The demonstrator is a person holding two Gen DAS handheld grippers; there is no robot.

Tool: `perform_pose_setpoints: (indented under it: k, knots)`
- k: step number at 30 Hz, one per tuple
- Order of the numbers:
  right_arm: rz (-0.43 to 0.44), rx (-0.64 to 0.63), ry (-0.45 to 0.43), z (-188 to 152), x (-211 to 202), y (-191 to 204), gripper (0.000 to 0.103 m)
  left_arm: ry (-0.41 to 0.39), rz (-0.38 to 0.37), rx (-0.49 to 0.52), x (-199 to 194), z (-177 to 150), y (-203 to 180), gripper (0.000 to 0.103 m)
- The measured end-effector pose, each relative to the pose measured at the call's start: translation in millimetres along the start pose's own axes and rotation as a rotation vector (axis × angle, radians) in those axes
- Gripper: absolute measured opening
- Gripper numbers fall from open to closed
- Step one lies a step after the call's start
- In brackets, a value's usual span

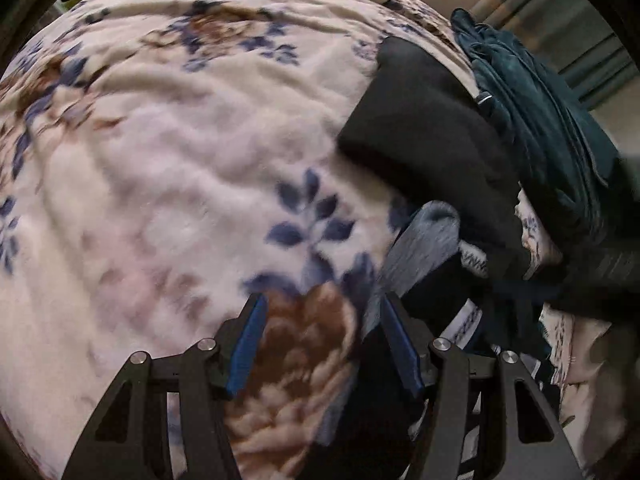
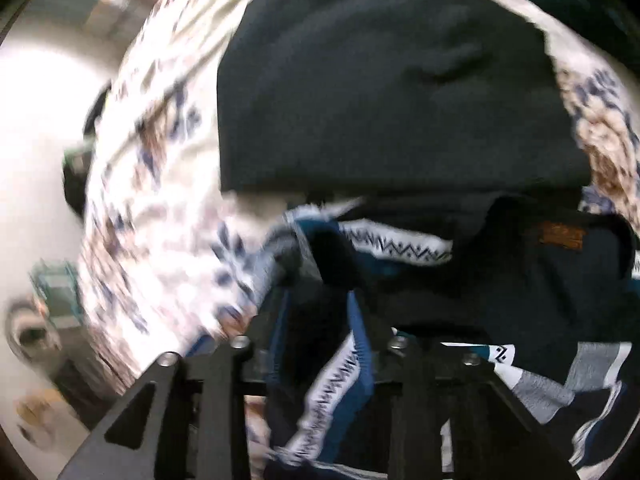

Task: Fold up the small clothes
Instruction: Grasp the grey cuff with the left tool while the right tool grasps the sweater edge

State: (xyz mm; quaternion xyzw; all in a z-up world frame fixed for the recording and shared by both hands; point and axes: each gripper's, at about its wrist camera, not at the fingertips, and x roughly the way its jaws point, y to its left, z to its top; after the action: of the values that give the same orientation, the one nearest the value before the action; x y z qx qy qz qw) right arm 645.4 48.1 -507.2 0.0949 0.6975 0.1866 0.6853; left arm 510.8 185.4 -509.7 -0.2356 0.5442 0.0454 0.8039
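My left gripper [image 1: 322,300] is open over the floral blanket [image 1: 180,160], and only blanket shows between its blue pads [image 1: 250,340]. A heap of small clothes lies just to its right: a grey piece [image 1: 428,240], a folded black garment [image 1: 420,128] and a teal one [image 1: 552,120]. My right gripper [image 2: 316,300] points down into the heap. A navy garment with a white zigzag band [image 2: 396,242] runs up between its fingers, which stand apart; the view is blurred. The black garment [image 2: 380,100] lies flat beyond.
A navy garment with an orange label [image 2: 560,236] and grey-and-white cloth [image 2: 560,384] lie at the right. The blanket [image 2: 160,184] ends at the bed's edge on the left, with the floor beyond. Curtains [image 1: 580,28] hang behind the teal garment.
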Motion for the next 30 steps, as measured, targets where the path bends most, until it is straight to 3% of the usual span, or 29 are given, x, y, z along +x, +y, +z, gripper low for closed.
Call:
perform_pose_setpoints:
  k: [2,5,7,11,14,18,21,23,25,27,30]
  knots:
    - [-0.114,-0.081,0.043,-9.6,22.1,5.0,0.041,-0.012,-0.007,0.009,0.8,10.7,-4.6,0.056]
    - [-0.128,-0.109,0.074,-18.7,38.2,-2.3,0.040,-0.027,-0.013,0.027,0.1,23.2,-10.1,0.056]
    - [-0.112,-0.083,0.035,-23.8,33.4,-9.6,0.006,-0.035,-0.015,0.039,-0.7,29.4,-13.3,0.056]
    - [-0.084,0.009,-0.105,-33.2,-3.1,-30.1,0.006,-0.032,-0.043,0.037,-0.6,37.7,-18.2,0.056]
    - [-0.093,0.062,-0.152,-38.0,-22.8,-48.9,0.006,-0.031,-0.054,0.047,0.9,41.3,-25.3,0.056]
    - [-0.089,0.108,-0.108,-29.9,-16.7,-70.2,0.006,0.007,-0.112,0.088,15.5,46.7,-48.1,0.056]
    - [-0.074,0.129,-0.039,-13.9,15.0,-77.0,0.006,0.057,-0.074,0.164,42.5,47.0,-68.3,0.056]
    - [-0.104,0.153,0.004,-6.9,29.1,-83.7,0.010,0.103,-0.006,0.206,69.6,47.5,-73.8,0.056]
    - [-0.127,0.200,-0.035,-13.0,15.9,-89.4,0.018,0.137,0.037,0.225,88.5,48.4,-69.4,0.056]
    - [-0.110,0.225,-0.088,-29.2,-7.7,-93.3,0.030,0.143,0.030,0.218,90.3,48.8,-64.4,0.056]
    - [-0.111,0.270,-0.133,-67.9,-43.3,-108.7,0.033,0.136,0.031,0.231,75.3,45.3,-61.6,0.056]
